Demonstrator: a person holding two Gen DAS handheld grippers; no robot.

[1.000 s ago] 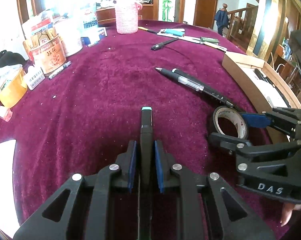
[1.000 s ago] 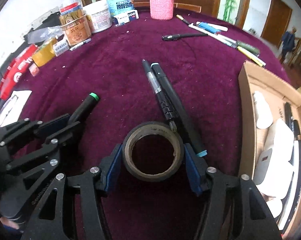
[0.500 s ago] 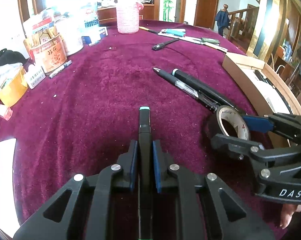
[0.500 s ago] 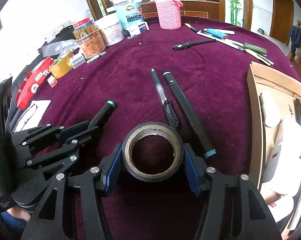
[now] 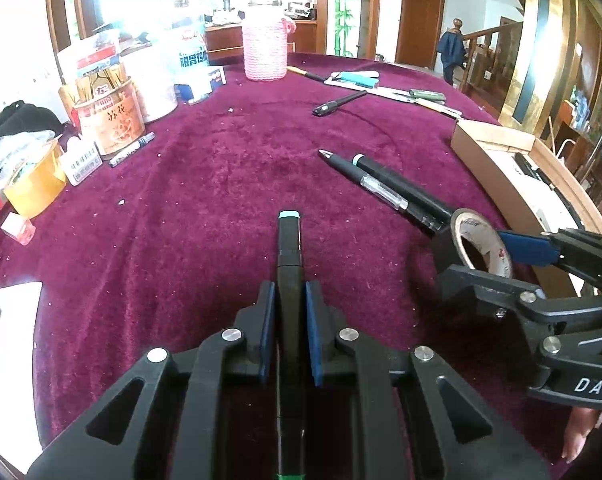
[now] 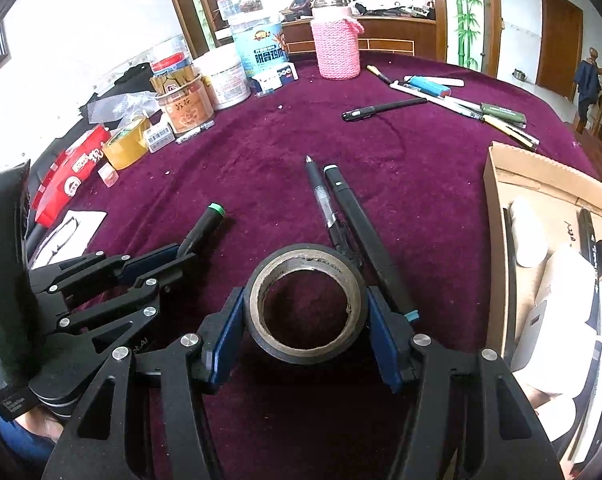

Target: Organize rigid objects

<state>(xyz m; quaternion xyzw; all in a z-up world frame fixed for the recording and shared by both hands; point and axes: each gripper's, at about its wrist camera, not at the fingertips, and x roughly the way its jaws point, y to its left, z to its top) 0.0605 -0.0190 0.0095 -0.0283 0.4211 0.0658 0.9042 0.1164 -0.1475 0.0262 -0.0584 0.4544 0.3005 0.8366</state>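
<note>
Side by side, left tongs (image 5: 288, 300) clamped on marker (image 5: 289, 248), right tongs (image 6: 306, 320) on tape roll (image 6: 306, 304).

Black marker with green end cap (image 5: 289, 264): rear half hidden between left gripper (image 5: 288, 320) pads, runs off near edge. Open cardboard box (image 6: 549, 264) cut by right edge; white items inside overexposed, unidentifiable. Black tape roll (image 5: 475, 240) half hidden behind right gripper (image 6: 306, 320) finger in left view. Far jar labels too blurred to read.
</note>
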